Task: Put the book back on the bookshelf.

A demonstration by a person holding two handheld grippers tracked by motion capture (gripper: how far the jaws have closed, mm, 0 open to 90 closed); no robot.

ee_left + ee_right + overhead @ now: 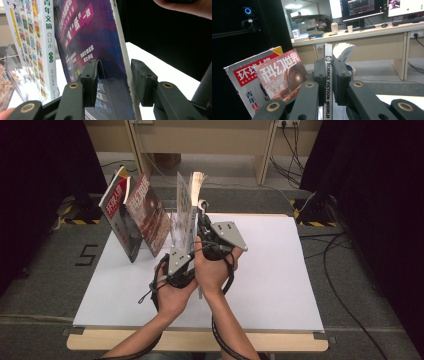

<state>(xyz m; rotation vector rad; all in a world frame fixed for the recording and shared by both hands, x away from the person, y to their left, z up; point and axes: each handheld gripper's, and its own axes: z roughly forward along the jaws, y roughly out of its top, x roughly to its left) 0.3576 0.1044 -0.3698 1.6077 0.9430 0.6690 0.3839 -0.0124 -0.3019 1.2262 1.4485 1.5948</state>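
1. Right gripper (pixel 329 82): black ribbed pads clamp the thin white spine of the Science Fiction World magazine (pixel 328 75).
2. The magazine stands upright, long axis vertical, at 12 o'clock from both hands on the white table (pixel 280 280).
3. Left gripper (pixel 113 82): jaws half open, straddling the magazine's glossy purple cover; left pad on it, right pad just clear.
4. Two glossy magazines (pixel 135 215) lean at 10 o'clock.
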